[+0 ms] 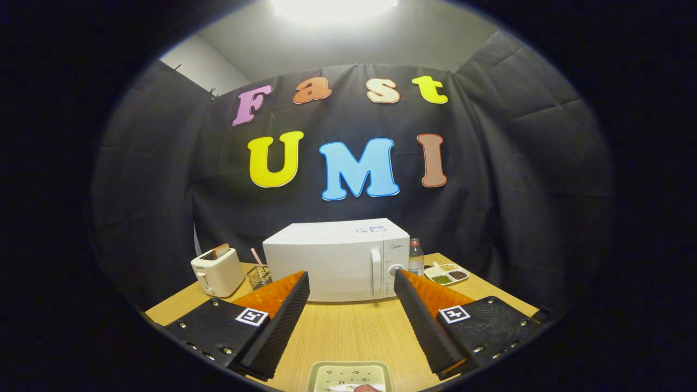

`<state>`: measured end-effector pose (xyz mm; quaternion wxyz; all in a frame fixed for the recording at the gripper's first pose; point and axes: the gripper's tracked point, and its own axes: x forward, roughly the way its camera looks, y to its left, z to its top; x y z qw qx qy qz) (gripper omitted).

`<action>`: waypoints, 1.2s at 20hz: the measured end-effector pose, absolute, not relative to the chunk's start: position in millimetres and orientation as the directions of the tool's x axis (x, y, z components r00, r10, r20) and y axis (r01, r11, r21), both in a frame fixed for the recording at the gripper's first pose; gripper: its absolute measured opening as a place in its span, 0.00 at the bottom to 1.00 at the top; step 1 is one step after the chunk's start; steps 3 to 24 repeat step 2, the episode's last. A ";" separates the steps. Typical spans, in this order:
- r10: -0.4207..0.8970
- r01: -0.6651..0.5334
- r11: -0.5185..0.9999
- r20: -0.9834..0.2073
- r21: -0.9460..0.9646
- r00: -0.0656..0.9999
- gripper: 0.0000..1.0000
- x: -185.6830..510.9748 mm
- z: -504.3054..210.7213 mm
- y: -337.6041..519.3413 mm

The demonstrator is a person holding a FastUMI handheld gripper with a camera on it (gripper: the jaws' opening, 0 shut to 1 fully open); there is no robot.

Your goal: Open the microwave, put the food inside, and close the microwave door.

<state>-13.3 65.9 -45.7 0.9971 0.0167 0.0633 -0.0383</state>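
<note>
A white microwave (337, 261) stands at the back of the wooden table (348, 332), its door shut and its vertical handle (375, 271) near the right side, beside the dials. My gripper (351, 279) hovers over the table in front of it, fingers spread wide and open, nothing between them. The microwave sits beyond the fingertips. A pale green square dish (349, 377) with food on it lies on the table below and between the fingers, close to me.
A white toaster (218, 270) with a slice in it stands left of the microwave, next to a small wire basket (260, 276). Right of the microwave are a clear bottle (416, 257) and a divided white plate (447, 274) of small foods.
</note>
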 end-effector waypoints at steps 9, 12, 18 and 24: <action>-0.070 0.073 0.997 -0.120 0.023 0.990 0.98 -14.1 -42.6 64.9; -0.070 0.073 0.997 -0.120 0.023 0.990 0.98 -14.1 -42.6 64.9; -0.070 0.073 0.997 -0.120 0.023 0.990 0.98 -14.1 -42.6 64.9; -0.070 0.073 0.997 -0.120 0.023 0.990 0.98 -14.1 -42.6 64.9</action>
